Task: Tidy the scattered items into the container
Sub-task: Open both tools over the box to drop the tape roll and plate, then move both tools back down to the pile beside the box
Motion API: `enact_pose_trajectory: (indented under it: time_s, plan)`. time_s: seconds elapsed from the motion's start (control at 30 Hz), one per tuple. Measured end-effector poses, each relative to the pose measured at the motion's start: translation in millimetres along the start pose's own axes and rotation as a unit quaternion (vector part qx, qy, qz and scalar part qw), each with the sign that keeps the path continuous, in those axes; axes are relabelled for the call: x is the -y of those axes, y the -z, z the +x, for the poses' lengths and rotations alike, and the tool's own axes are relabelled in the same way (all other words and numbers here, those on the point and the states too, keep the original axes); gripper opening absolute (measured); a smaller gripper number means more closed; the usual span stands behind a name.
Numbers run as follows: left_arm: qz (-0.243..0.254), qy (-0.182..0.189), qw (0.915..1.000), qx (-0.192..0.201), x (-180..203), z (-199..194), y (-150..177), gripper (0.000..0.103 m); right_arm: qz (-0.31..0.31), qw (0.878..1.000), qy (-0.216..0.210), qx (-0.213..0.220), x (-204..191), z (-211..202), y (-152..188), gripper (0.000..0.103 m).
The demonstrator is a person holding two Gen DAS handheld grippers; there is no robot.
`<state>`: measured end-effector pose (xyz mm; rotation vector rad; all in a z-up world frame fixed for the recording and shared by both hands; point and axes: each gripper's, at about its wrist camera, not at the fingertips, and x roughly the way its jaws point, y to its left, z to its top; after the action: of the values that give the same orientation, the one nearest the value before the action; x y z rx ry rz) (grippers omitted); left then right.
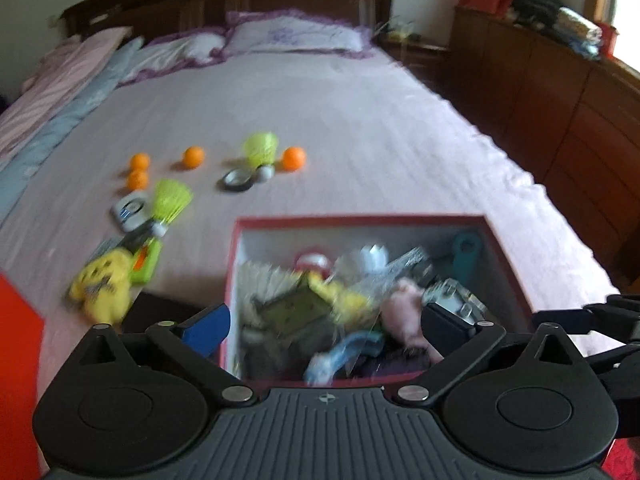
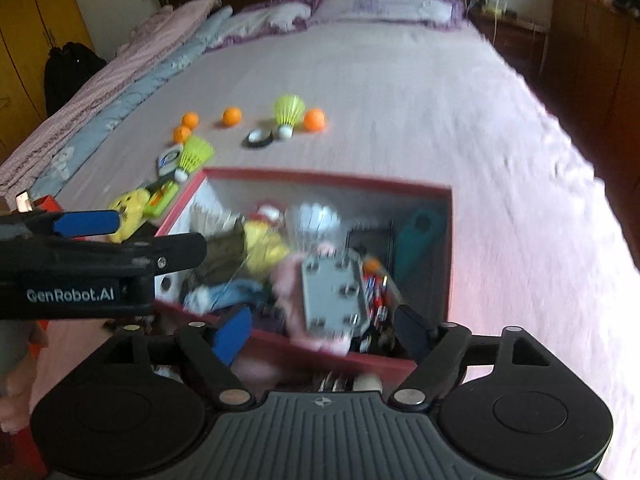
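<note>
Drop step: left claw (image 1: 324,328) and right claw (image 2: 324,332) spread, empty, over red box (image 1: 360,222); next, 4 orange balls (image 1: 294,158) on bed (image 1: 360,128).

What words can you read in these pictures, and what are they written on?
"GenRobot.AI": white letters on the side of the black left gripper, seen in the right wrist view.

The packets inside the red box, the round case and the green toy on the bed may carry print, but it is too blurred to read.

Nothing else readable.
</note>
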<state>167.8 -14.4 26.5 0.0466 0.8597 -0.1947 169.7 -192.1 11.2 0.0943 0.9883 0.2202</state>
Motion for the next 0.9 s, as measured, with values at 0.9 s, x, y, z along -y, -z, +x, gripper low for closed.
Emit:
enact_pose_trajectory:
  time_s: [0.9]
  plan:
    - [-0.017, -0.037, 0.9985, -0.036, 8, -33, 73, 0.103, -0.023, 0.997, 0.003, -0.072, -26, -14, 75, 0.089]
